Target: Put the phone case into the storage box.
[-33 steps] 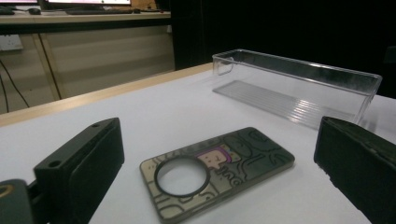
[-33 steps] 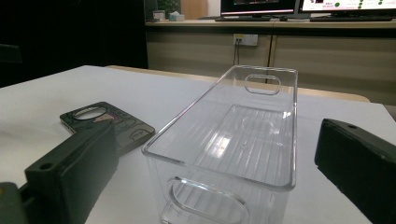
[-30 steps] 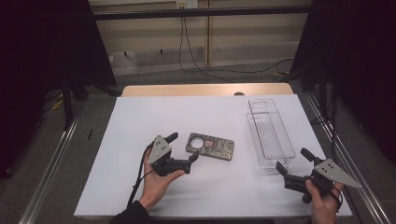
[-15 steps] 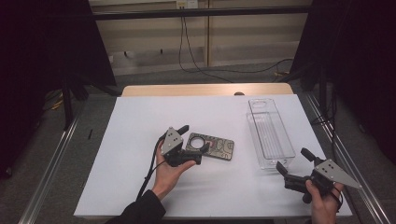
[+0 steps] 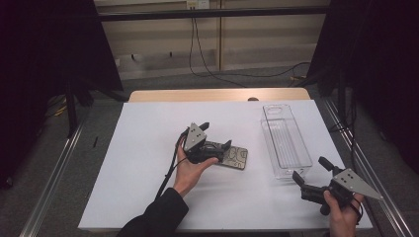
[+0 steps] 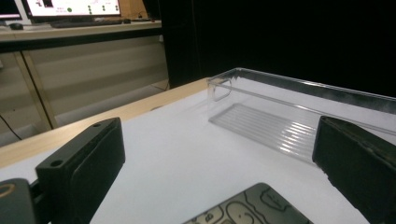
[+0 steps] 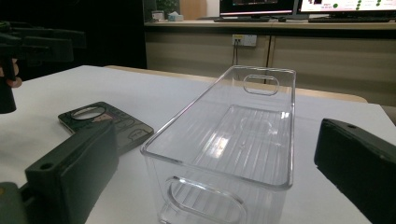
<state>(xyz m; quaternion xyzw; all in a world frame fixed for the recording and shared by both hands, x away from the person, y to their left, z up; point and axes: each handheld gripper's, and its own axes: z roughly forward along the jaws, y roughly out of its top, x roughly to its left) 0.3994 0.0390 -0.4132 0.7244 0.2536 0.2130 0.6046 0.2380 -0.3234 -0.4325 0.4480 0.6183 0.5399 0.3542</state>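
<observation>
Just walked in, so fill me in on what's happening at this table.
A person holds a gripper in each hand. The left gripper hovers open over a flat dark patterned phone case lying on the white table, jaws on either side, not closed. The right gripper waits open near the empty clear plastic bin.

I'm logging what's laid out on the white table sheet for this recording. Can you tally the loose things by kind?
Dark patterned flat case: 1
Clear plastic bin: 1
Total: 2
</observation>
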